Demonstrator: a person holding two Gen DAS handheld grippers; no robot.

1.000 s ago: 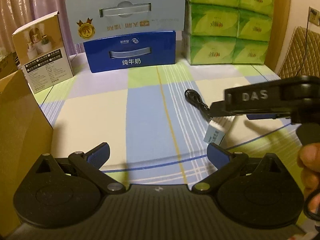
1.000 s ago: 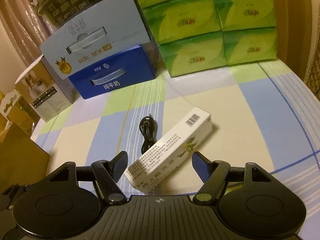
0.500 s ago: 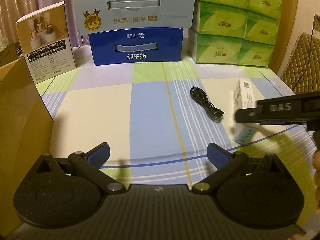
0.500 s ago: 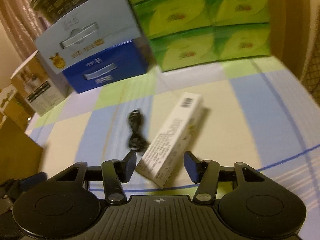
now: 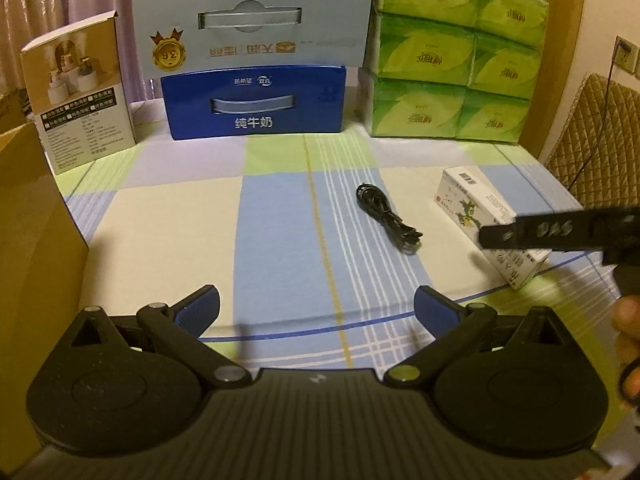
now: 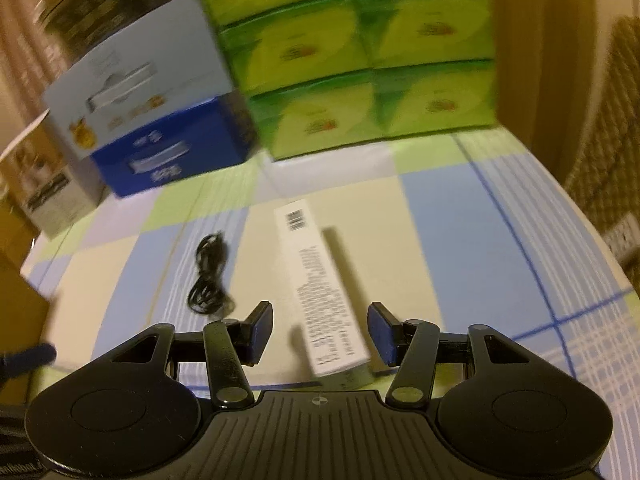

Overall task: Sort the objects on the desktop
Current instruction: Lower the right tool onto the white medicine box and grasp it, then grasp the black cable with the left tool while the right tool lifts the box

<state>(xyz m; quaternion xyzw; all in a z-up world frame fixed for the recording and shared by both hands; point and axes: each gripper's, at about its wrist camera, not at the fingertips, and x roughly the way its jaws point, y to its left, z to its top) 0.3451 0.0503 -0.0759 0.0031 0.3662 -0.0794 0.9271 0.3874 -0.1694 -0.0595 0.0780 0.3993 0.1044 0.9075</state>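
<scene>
**White carton sits between the right gripper's spread pads**

Blue-padded and spread wide, the left gripper (image 5: 316, 306) hovers over the near part of the checked tabletop (image 5: 280, 216) with nothing between its pads and nothing touching them. The right gripper (image 6: 320, 330) is also apart, its two pads flanking the near end of the long white carton (image 6: 320, 280); a narrow gap shows on each side, so the pads are close to the carton but not clamped on it. The carton lies flat on the tabletop and runs from between the pads toward the far side, barcode end farthest.

Just left of the carton lies the coiled black cable (image 6: 210, 280), apart from it and untouched. In the left wrist view the cable (image 5: 386, 218) is right of centre, with the carton (image 5: 480, 208) further right, partly crossed by the dark body of the right gripper.

Along the far edge stand the blue milk box (image 5: 254, 104) with a pale box (image 5: 252, 20) on top, the green tissue packs (image 5: 456, 52) to their right and a small printed box (image 5: 80, 96) to their left.

Compared with half a second ago, the carton now lies nearly straight along the right gripper's axis rather than slanted, and the pads stand further apart around it. The left gripper's spread is unchanged.
</scene>
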